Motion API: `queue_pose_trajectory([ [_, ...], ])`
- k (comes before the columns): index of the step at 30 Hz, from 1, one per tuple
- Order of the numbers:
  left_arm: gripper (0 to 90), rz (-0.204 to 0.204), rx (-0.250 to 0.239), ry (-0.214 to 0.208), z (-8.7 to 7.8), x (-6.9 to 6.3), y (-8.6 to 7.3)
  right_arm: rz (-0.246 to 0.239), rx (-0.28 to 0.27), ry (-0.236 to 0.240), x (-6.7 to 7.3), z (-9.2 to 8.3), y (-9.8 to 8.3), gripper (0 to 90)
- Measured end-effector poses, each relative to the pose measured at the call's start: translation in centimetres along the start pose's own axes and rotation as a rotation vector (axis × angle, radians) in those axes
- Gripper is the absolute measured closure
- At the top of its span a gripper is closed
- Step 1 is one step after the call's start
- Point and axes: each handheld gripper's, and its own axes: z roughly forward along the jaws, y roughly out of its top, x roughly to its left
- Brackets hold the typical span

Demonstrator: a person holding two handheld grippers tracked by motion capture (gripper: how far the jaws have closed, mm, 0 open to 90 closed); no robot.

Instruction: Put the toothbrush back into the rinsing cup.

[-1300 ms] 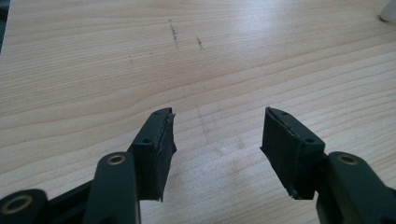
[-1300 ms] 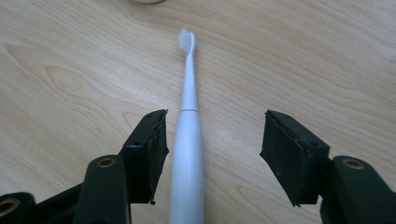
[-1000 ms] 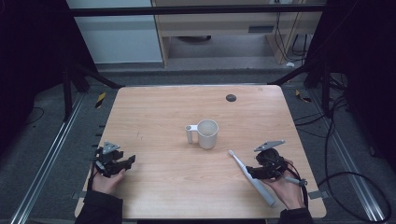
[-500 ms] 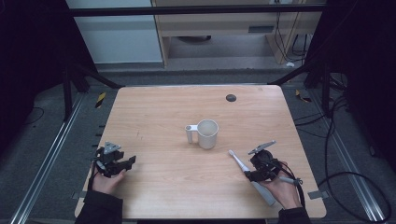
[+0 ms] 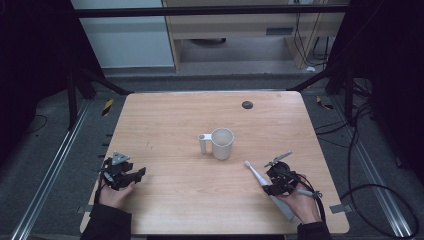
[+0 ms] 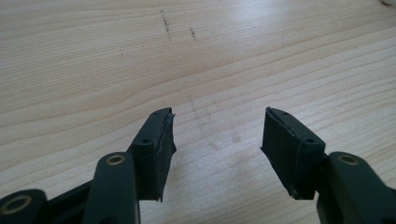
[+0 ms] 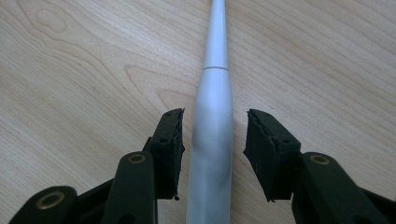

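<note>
Table (image 5: 165, 120): pale wood; both grippers sit low over its near half, well apart, one toward each near corner.

Mug (image 5: 221, 143): white, upright, handle turned to the high view's left; it stands between the two grippers and farther out, beyond the right gripper's tips and off to their left.

Left hand (image 5: 114, 194): comes in from the bottom edge at the left, dark sleeve at the wrist, gripping from behind and below; it holds the tool low and nearly level, tips aimed toward the table's middle.

Right hand (image 5: 300, 202): comes in from the bottom edge at the right, wrapped round the tool's rear, cable trailing past the wrist; it angles the tool forward and down along the toothbrush.

Left gripper (image 5: 140, 173): jaws stand wide apart with bare wood between them in the left gripper view; it holds nothing.

Right gripper (image 7: 214, 140): jaws have just been closing and stand narrow, straddling the toothbrush handle; a thin gap shows on each side, so the pads do not yet press on it.

Toothbrush (image 7: 213, 126): white, lying flat on the table, thick handle between the right gripper's jaws, slim neck running straight ahead past the tips; in the high view its head points toward the mug, just short of it.
</note>
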Motion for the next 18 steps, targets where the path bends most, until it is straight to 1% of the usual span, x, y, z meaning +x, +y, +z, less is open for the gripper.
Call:
queue_pose_trajectory([
  [8, 42.6, 0.0, 0.001, 0.0, -0.01, 0.01, 0.0, -0.003, 0.025, -0.002, -0.05, 0.42, -0.02, 59.5],
  [9, 42.6, 0.0, 0.001, 0.0, -0.01, 0.01, 0.0, 0.008, 0.028, -0.001, 0.0, 0.47, -0.02, 59.9],
  [10, 42.6, 0.0, 0.001, 0.0, -0.01, 0.01, 0.0, -0.001, 0.029, 0.0, -0.1, 0.48, -0.04, 60.3],
  [13, 42.7, 0.001, 0.001, 0.0, -0.01, 0.02, 0.01, 0.001, 0.039, 0.0, -0.19, 0.64, -0.07, 61.4],
  [18, 42.6, 0.0, 0.003, 0.0, 0.03, 0.01, 0.0, 0.008, 0.061, 0.011, -0.2, 1.01, -0.1, 62.4],
])
